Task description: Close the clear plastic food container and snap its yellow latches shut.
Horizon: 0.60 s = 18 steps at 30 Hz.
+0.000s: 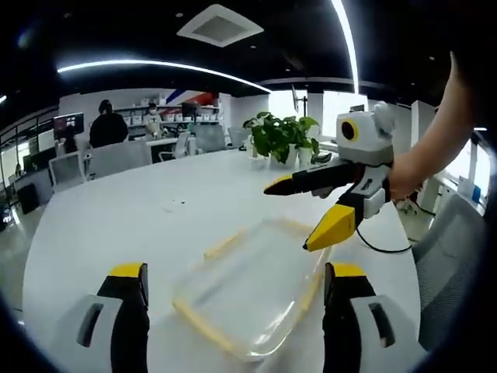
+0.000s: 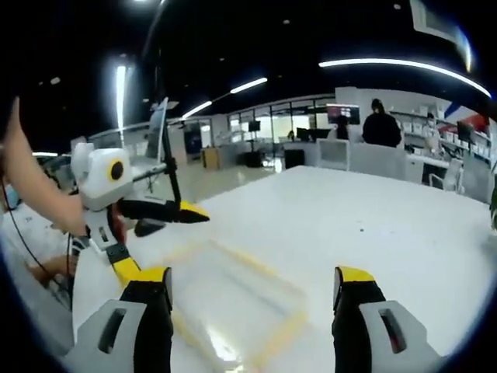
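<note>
In the left gripper view, the left tongs [image 1: 233,299] stand wide open and hold nothing, with the clear container [image 1: 252,299] lying on the white worktop [image 1: 140,217] between and just beyond their jaws. The right tongs [image 1: 299,216] hover above its far side, jaws spread.

In the right gripper view, the right tongs [image 2: 252,303] gape empty over the container [image 2: 233,299]; the left tongs [image 2: 167,241] hang open at its far edge.

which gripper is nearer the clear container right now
Right, by a little. The right gripper hovers open just above the clear container, its lower tip at the far rim. The left gripper hangs open above its other side.
</note>
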Available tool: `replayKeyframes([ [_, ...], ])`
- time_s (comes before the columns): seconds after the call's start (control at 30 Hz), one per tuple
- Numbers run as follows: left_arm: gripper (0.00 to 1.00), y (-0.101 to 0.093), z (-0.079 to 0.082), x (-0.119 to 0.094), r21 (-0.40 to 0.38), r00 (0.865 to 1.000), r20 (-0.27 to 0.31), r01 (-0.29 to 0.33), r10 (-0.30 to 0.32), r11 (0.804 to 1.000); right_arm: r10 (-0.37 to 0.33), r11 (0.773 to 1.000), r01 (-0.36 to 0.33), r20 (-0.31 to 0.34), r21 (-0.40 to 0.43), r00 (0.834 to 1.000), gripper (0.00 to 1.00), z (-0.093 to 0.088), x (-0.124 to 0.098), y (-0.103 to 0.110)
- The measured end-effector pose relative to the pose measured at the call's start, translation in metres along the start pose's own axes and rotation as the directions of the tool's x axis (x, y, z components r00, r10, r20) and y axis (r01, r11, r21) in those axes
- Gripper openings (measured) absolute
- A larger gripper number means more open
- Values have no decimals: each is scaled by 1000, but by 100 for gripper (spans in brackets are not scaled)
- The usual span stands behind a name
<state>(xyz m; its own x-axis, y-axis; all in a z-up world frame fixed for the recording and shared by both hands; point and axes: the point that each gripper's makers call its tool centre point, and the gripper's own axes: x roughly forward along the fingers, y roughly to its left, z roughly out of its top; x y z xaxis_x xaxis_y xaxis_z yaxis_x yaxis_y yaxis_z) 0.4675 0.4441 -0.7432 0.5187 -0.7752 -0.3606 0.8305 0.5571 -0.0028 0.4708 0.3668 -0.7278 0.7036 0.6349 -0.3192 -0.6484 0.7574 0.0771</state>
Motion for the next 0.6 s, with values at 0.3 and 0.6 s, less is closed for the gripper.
replayKeyframes([
  [0.3,93,11,1,-12,-24,999,14,-47,47,999,-30,999,30,20,24,999,86,4,-18,-12],
  [0.6,92,4,-8,-25,-49,998,12,-68,69,996,-44,998,43,26,42,999,85,-2,-33,-7],
])
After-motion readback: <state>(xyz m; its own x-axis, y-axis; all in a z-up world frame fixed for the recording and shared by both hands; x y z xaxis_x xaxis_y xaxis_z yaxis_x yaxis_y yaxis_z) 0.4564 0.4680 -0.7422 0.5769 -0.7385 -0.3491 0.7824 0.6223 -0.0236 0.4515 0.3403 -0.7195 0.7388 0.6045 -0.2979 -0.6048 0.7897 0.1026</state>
